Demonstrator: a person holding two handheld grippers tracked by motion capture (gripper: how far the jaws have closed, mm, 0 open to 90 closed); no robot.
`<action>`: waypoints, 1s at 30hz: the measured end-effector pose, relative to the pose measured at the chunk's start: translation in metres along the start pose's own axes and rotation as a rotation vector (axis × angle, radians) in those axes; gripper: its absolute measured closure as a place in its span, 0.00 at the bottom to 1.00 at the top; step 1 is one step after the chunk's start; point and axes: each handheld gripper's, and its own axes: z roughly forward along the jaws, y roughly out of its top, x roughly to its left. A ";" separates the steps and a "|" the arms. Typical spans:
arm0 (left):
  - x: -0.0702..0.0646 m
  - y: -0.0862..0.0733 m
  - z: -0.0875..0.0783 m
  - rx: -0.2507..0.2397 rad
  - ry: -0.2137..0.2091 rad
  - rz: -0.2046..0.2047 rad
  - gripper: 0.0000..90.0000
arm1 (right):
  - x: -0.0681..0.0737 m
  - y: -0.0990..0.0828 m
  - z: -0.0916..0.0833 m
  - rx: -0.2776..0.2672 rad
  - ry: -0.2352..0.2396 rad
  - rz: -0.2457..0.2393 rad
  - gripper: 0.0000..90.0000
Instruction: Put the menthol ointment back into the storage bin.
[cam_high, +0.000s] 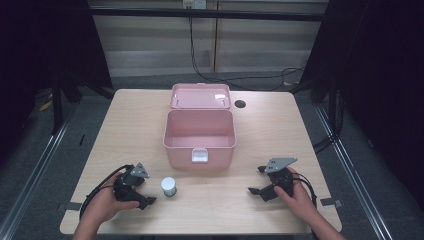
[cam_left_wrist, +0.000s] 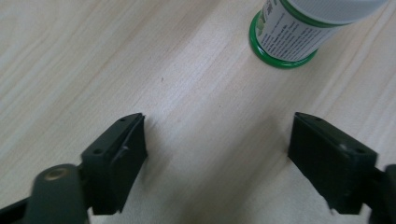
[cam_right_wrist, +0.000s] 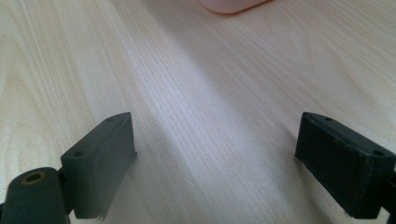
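Dark curtains close the room on both sides, and pale wall panels stand behind, with black cables hanging down and lying on the grey floor. At the middle is one table (cam_high: 125, 130) of light wood with fine grain; it has a small round hole (cam_high: 240, 104) near the far edge.

One pink box (cam_high: 200, 137) stands at the table's centre — its lid (cam_high: 200, 96) is thrown back, and the inside looks bare. It has rounded corners and a white latch (cam_high: 200, 156) on the front wall.

One small bottle (cam_high: 168, 186) stands upright in front of the box, toward the left. It has a white cap, a white label with small print (too small to read) and a green ring at the foot.

Two grippers are here, one in each hand. The left gripper (cam_high: 141, 195) rests low over the table just beside the bottle — its jaws stand wide apart and hold nothing. The right gripper (cam_high: 258, 181) is well apart from the bottle, on the right side, also spread wide with nothing between its jaws.
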 end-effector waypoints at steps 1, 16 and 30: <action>0.000 0.000 0.000 0.002 0.000 0.006 0.20 | 0.000 0.000 0.000 0.000 0.000 0.000 0.13; 0.000 0.014 -0.016 0.008 -0.032 -0.012 0.24 | 0.000 0.000 0.000 -0.001 -0.001 0.000 0.13; -0.005 0.042 -0.019 0.138 -0.062 0.029 0.26 | 0.000 0.000 0.000 0.000 0.000 0.000 0.13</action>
